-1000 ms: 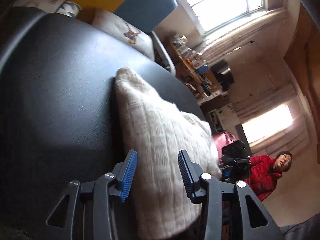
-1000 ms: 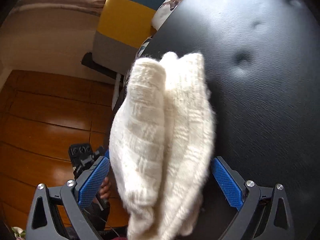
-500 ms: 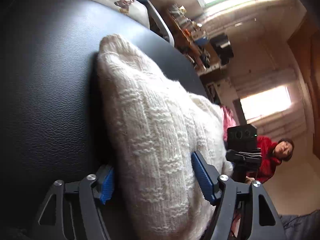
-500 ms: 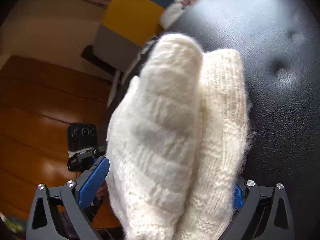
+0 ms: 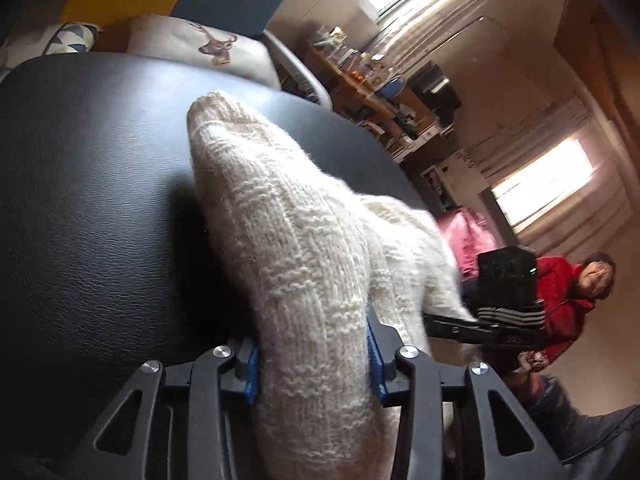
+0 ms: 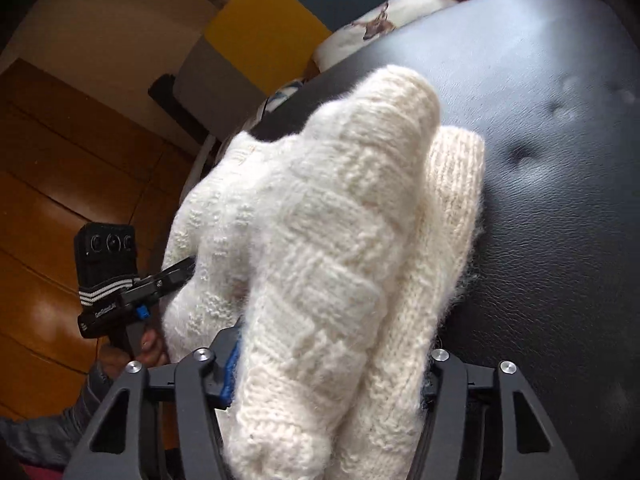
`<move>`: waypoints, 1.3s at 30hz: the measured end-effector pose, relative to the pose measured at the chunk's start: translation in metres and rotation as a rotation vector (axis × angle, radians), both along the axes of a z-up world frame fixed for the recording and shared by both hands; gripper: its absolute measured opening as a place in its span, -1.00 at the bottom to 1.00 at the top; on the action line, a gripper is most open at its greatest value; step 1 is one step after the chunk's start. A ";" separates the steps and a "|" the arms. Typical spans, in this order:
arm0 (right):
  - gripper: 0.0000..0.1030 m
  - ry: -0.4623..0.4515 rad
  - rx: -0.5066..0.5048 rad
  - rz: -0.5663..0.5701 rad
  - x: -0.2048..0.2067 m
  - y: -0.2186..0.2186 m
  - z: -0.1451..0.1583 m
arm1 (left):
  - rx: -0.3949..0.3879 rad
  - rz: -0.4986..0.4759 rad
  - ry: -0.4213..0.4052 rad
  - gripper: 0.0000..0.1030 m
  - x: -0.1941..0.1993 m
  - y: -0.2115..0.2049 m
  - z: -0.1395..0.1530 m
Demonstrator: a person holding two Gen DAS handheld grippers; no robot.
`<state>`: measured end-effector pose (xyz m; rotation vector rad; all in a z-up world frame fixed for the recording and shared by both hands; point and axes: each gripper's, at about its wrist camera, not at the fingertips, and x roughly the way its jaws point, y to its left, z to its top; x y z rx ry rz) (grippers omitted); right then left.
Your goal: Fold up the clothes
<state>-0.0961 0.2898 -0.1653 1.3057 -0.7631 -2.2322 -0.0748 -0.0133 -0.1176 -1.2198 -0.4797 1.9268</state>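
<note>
My left gripper (image 5: 312, 364) is clamped on one end of the cream knit (image 5: 304, 264); the blue pads (image 5: 251, 368) press into the wool from 9 and 3 o'clock, the jaws narrowed to about the thickness of the bunched layers. My right gripper (image 6: 328, 372) grips the other end of the same knit (image 6: 320, 248), jaws a little wider, with at least two thick layers between them. The knit lies doubled over on the black leather seat (image 5: 92, 208), its rounded tip pointing to 12 o'clock in both views.

I judge the step in hand to be carrying or squaring a fold. To do it well, I should keep both grips level, move them together so the layers don't slide apart, and hold the pads firm, since the fluffy wool compresses and can slip. The edges should line up before I let go. From the right view my other gripper (image 6: 132, 292) shows at 9 o'clock.
</note>
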 end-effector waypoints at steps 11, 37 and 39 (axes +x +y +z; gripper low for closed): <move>0.12 0.107 -0.058 -0.141 0.074 0.040 0.031 | 0.101 -0.196 0.059 -0.22 0.001 0.067 0.044; 0.21 0.120 -0.050 -0.608 0.156 0.291 0.038 | -0.214 -0.416 0.039 -0.13 -0.104 0.338 0.010; 0.27 0.131 -0.063 -0.608 0.165 0.292 0.039 | -0.225 -0.420 0.052 -0.11 -0.104 0.337 0.014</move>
